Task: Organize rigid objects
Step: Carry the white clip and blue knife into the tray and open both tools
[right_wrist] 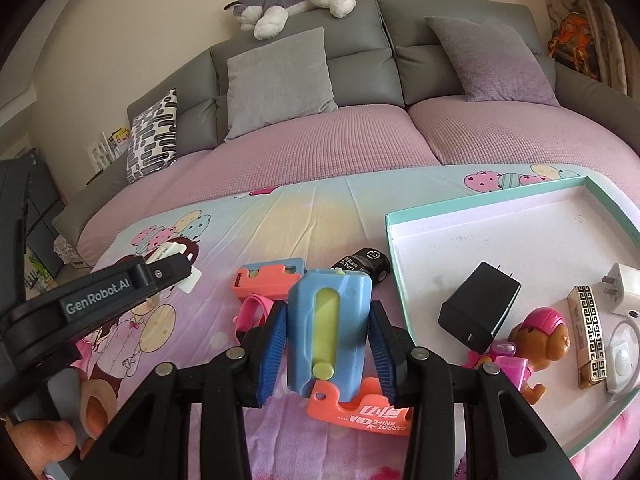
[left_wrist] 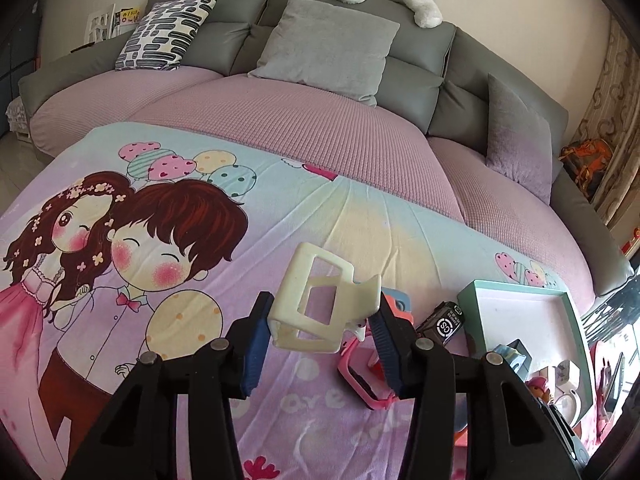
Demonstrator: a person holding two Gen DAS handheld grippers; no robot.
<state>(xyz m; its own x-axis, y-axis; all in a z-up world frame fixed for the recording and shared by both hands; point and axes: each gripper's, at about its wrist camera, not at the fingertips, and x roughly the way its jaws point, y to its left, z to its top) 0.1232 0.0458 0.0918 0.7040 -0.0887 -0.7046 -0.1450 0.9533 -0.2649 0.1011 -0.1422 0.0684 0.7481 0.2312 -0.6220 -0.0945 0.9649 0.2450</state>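
My left gripper (left_wrist: 324, 308) is shut on a cream hair claw clip (left_wrist: 320, 280), held above the cartoon blanket (left_wrist: 160, 240). The right wrist view shows that gripper (right_wrist: 176, 276) at the left with the clip (right_wrist: 170, 250) in it. My right gripper (right_wrist: 329, 316) is shut on a blue toy carrot knife (right_wrist: 348, 312) with a yellow slider and an orange base, its pads pressing both sides. A teal-rimmed white tray (right_wrist: 480, 204) lies to the right, also in the left wrist view (left_wrist: 516, 286).
In the tray lie a black charger (right_wrist: 480, 308), a white plug (right_wrist: 626, 286), a toy dog (right_wrist: 540, 336) and a patterned gold bar (right_wrist: 590, 336). On the blanket are a second orange-blue toy knife (right_wrist: 268, 280), a pink watch (right_wrist: 256, 308) and a black toy car (right_wrist: 366, 264). A grey sofa (right_wrist: 360, 60) stands behind.
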